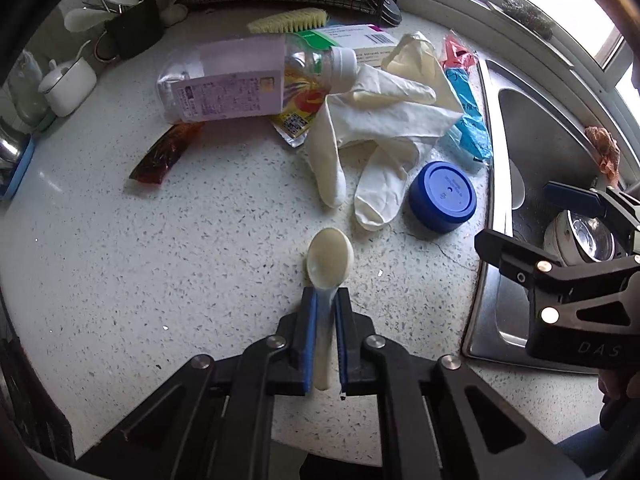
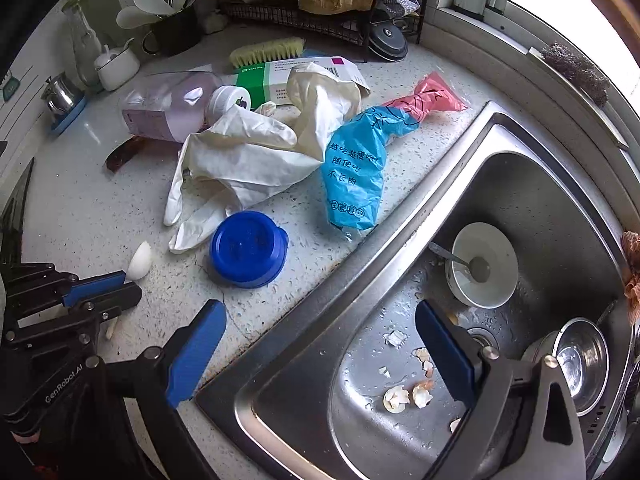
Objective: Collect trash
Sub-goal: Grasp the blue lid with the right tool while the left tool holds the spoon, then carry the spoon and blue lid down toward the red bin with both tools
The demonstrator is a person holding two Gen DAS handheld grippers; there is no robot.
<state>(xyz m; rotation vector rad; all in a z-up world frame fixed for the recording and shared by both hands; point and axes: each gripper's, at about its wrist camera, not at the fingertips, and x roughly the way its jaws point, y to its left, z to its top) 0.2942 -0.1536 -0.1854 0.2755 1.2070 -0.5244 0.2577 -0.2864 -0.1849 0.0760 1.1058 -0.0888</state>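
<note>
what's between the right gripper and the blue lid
Nothing visible. The right gripper is open, over the sink's near-left rim, and the blue lid lies ahead and to its left on bare counter. The gloves touch only the lid's far side; the left gripper, shut on a spoon, sits further left.

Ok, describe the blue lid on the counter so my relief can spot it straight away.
Start at the steel sink and move onto the speckled counter left of its rim. The blue lid lies there alone, just in front of the white gloves' fingertips. It is the only round, solid dark-blue piece; the blue wrapper nearby is crinkled, paler and printed.
</note>
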